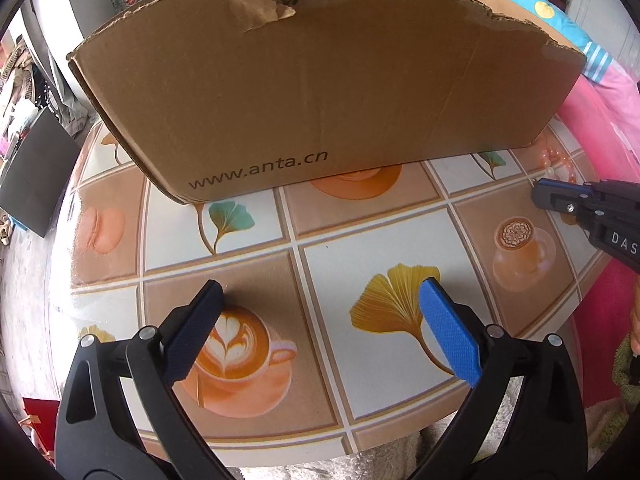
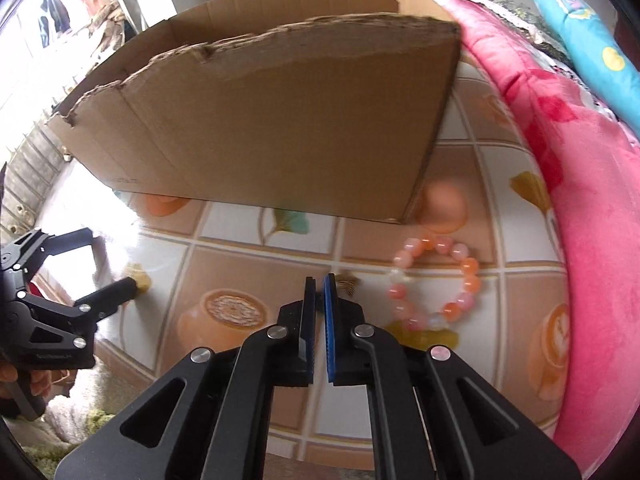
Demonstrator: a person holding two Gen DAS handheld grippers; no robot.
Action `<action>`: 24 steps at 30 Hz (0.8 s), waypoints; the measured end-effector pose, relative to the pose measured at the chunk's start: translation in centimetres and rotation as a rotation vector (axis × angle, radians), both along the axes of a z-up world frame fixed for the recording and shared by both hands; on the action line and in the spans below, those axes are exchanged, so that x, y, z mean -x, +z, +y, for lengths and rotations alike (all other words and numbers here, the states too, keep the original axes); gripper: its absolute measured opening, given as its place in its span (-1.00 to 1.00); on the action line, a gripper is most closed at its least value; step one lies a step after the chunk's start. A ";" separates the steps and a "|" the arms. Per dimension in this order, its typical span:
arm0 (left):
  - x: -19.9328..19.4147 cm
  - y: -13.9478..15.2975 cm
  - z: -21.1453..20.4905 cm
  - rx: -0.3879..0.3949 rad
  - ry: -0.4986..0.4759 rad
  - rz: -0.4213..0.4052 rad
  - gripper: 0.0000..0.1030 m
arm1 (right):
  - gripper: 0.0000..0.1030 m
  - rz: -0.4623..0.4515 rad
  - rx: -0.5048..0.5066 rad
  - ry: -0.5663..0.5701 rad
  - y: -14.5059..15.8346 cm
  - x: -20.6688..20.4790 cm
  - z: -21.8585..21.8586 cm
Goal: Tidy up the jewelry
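In the right wrist view the right tool (image 2: 319,280) hangs low over the surface (image 2: 248,248), its two pads drawn almost together with only a thin slit between them. Nothing sits in that slit, so it is clenched on air. Just beyond its tips and off to the right lies the bead bracelet (image 2: 434,280), a closed ring of pink, orange and pale beads lying flat on the patterned cloth, apart from the pads. A small dark brownish thing shows right at the tips; it is too blurred to name.

The left tool (image 1: 322,290) hovers over the middle of the surface with its pads spread wide and nothing between them, released.

Farther back stands the cardboard box (image 2: 280,120), open at the top with a torn upper edge; the bracelet lies near its right front corner, outside it. Behind that a pink quilt (image 2: 580,220) presses against the surface's right edge.

The step in hand looks like the approach to the bracelet, with the box the likely place to put it. The pick is not yet made. Next, the right tool needs to open, shift right and forward, straddle one strand of beads, and close. Round beads may roll or slip from flat pads, so a firm, centred pinch is wanted before lifting over the torn wall.
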State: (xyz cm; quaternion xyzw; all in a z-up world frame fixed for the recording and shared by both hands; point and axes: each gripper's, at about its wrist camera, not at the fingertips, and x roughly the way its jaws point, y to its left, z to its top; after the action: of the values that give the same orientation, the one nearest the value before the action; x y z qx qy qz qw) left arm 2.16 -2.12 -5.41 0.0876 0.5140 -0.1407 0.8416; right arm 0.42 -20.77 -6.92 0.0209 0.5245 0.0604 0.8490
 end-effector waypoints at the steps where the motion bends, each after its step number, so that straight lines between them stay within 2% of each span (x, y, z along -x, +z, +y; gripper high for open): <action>1: 0.0 0.0 0.1 0.001 0.001 0.000 0.84 | -0.91 0.005 -0.018 0.012 0.0 -0.1 0.5; 6: 0.1 -0.2 -0.1 -0.001 0.000 0.003 0.84 | -0.91 0.026 -0.078 0.085 -0.1 -0.4 2.6; 9: -0.1 -0.3 -0.4 -0.001 -0.001 0.000 0.84 | -0.91 0.012 -0.065 0.096 0.3 -0.3 2.7; 16: -0.1 -0.2 -0.5 -0.002 -0.004 0.002 0.84 | -0.91 -0.003 -0.037 -0.033 1.4 -0.4 -1.2; 20: -0.2 -0.1 -0.6 -0.002 -0.007 0.002 0.84 | -0.91 -0.008 -0.071 -0.083 1.8 -0.4 -3.5; 24: -0.2 -0.1 -0.6 -0.003 -0.007 0.006 0.84 | -0.91 0.005 -0.101 -0.087 1.4 -0.5 -3.8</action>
State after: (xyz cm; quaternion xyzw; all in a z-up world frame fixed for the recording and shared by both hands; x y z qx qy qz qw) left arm 2.38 -2.75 -5.47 0.0903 0.5162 -0.1433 0.8396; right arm 0.96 -24.60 -5.56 0.0867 0.5216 0.0500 0.8473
